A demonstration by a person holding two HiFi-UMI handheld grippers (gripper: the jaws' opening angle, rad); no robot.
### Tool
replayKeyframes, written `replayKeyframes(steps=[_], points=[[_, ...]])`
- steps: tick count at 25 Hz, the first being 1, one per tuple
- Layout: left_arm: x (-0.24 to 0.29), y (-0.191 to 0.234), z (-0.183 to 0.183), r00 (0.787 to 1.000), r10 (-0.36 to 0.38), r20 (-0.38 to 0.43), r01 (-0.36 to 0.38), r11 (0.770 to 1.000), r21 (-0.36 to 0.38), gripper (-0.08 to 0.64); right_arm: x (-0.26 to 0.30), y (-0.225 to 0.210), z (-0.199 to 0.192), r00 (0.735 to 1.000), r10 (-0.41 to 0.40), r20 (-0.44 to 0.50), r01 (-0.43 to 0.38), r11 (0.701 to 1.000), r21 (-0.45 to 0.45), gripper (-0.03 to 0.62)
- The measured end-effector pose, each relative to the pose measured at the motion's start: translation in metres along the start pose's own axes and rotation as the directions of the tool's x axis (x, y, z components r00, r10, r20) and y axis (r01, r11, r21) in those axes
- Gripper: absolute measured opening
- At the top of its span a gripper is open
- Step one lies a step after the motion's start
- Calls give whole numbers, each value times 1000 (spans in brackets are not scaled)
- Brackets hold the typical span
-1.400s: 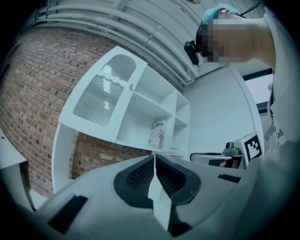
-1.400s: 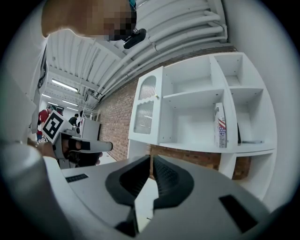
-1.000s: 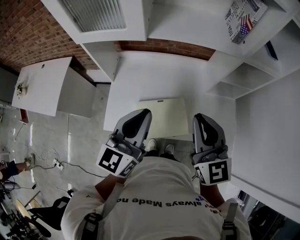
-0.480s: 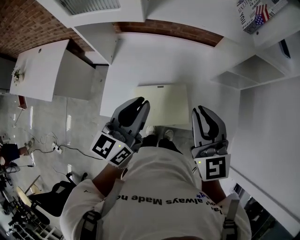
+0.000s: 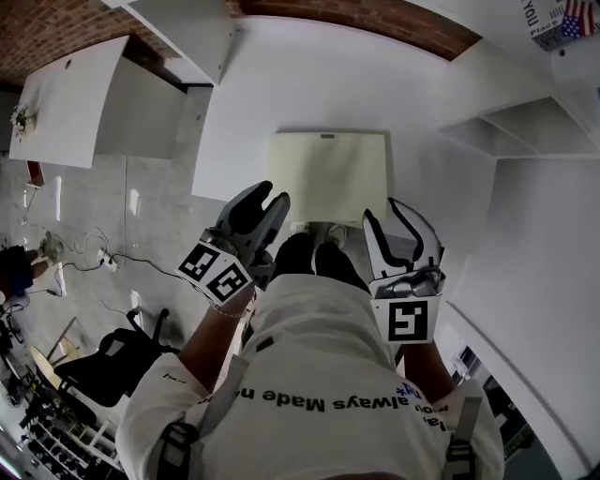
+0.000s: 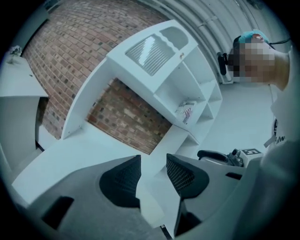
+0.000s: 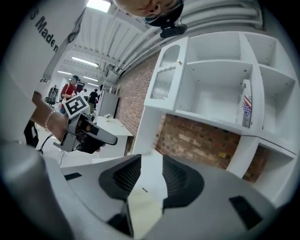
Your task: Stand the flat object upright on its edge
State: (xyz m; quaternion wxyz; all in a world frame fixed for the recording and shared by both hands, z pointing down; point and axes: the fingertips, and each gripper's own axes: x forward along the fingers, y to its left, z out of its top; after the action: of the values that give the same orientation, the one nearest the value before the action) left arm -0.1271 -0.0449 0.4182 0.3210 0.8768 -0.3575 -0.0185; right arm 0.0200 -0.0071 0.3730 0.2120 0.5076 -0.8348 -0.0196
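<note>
A pale yellow flat board (image 5: pixel 328 175) lies flat on the white table (image 5: pixel 281 84), close to its near edge. My left gripper (image 5: pixel 269 199) hovers short of the board's near left corner, off the table's edge. Its jaws are opening and nothing is between them (image 6: pixel 153 161). My right gripper (image 5: pixel 386 214) hangs just short of the board's near right corner. Those jaws are opening too, with nothing between them (image 7: pixel 151 161). Through that gap, in the right gripper view, the board (image 7: pixel 143 206) shows below. Neither gripper touches the board.
White shelving (image 5: pixel 525 141) rises right of the table, with a flag-printed box (image 5: pixel 562 19) on a shelf. A brick wall (image 5: pixel 375 19) runs behind. A second white table (image 5: pixel 66 103) stands at the left, with an office chair (image 5: pixel 103 361) and floor cables (image 5: pixel 103 267).
Both grippers' jaws have gone from shut to parted. The head has tipped, so the board and table sit higher in view, and both grippers have shifted slightly towards the board.
</note>
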Motion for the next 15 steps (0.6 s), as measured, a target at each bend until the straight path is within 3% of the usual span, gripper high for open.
replayKeyframes(steps=[8, 15], points=[[-13, 52, -69, 992, 54, -112, -71, 985, -158, 196, 26, 44, -51, 986, 120, -118, -133, 985, -109, 200], [-23, 98, -123, 983, 65, -172, -111, 956, -270, 238, 55, 86, -99, 965, 180, -191, -223, 947, -232, 254]])
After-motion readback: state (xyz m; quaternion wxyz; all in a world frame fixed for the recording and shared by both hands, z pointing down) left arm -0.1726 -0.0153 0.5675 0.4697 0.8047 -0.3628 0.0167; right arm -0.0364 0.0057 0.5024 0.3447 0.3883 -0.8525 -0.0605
